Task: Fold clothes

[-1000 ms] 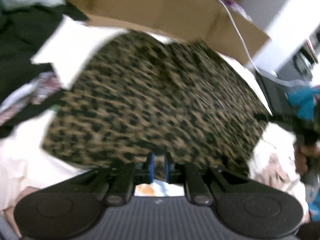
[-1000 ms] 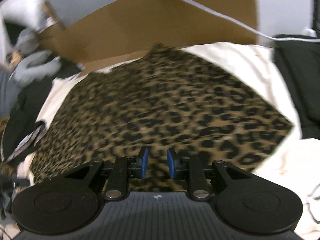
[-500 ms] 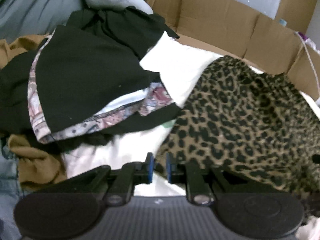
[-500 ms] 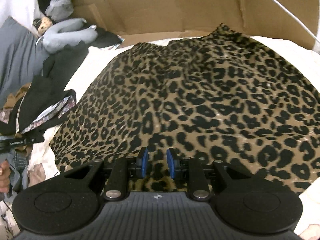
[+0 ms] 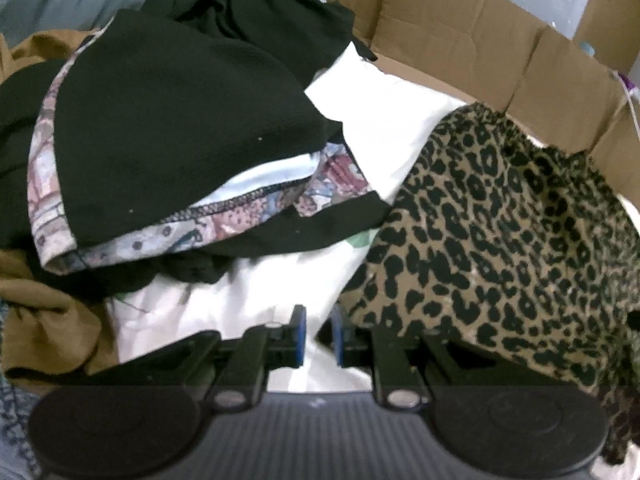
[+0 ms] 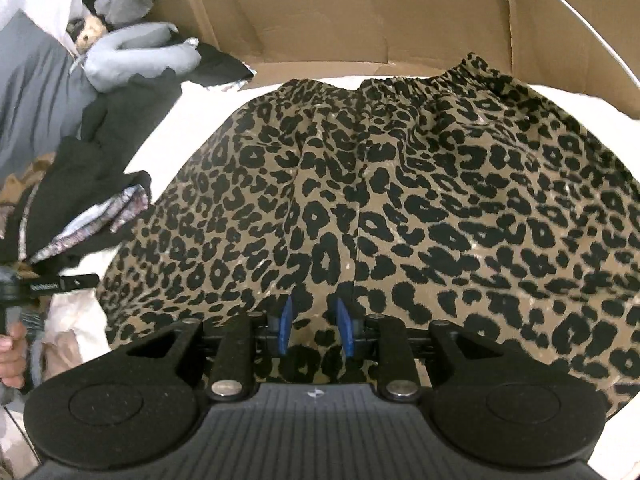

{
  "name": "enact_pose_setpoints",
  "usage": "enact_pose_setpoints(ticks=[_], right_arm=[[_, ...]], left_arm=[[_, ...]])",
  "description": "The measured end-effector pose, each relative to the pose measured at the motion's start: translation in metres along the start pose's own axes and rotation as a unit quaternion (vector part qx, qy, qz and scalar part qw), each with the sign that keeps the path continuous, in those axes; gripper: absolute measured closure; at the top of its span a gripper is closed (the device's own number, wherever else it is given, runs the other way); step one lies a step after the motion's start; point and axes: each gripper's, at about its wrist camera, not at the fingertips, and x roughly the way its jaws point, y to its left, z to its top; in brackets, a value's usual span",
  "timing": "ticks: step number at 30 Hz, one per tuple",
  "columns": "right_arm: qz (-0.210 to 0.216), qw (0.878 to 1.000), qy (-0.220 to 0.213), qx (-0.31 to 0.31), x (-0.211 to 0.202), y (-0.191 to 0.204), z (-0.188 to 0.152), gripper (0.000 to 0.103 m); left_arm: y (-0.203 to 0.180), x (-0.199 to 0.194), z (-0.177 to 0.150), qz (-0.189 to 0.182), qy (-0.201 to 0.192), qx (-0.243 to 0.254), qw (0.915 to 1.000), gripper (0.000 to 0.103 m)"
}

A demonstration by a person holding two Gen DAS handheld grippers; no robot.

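The left gripper (image 5: 318, 334) has its 2 blue-padded jaws a narrow gap apart, and they have just been opening; nothing is between them, only the white sheet (image 5: 256, 300) showing below. The corner of the leopard-print garment (image 5: 500, 240) lies just beside the right-hand jaw, whether touching it I cannot tell. Further out to the left sits a heap of clothes: a black garment with patterned floral trim (image 5: 172, 140) on top, a brown garment (image 5: 44, 312) under and beside it. Behind everything stands a wall of cardboard (image 5: 460, 36).

The right gripper (image 6: 314, 330) likewise holds its 2 jaws slightly apart, having just been opening a little further. The leopard-print garment (image 6: 400, 200) lies under and between the pads, but they do not press on it, so nothing is gripped. From there the garment spreads flat across the white sheet (image 6: 184, 128), its gathered elastic waistband (image 6: 420, 80) at the far edge, close to the cardboard (image 6: 360, 12). To the left of it lies the black garment pile (image 6: 100, 152), and beyond that a grey stuffed toy (image 6: 132, 56). At the left edge a hand (image 6: 12, 354) grips the other tool's handle.
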Motion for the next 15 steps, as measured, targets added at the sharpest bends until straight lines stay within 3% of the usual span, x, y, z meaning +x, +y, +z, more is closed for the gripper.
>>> enact_pose_setpoints(ticks=[2, 8, 13, 15], right_arm=[[-0.008, 1.000, 0.004, -0.012, 0.003, 0.002, 0.001, 0.068], [-0.053, 0.997, 0.046, -0.009, 0.020, -0.013, -0.011, 0.068], [-0.049, 0.997, 0.051, 0.001, 0.018, -0.021, -0.017, 0.067], [-0.047, 0.998, 0.052, 0.002, 0.017, -0.022, -0.018, 0.067]], left_arm=[[-0.001, 0.004, -0.001, 0.005, 0.006, 0.002, 1.0000, 0.081], [-0.003, 0.014, -0.008, 0.010, 0.015, 0.009, 0.9998, 0.075], [-0.007, 0.017, -0.013, 0.013, 0.014, 0.022, 0.9996, 0.071], [-0.003, 0.017, -0.013, 0.007, 0.013, -0.002, 0.9999, 0.072]])
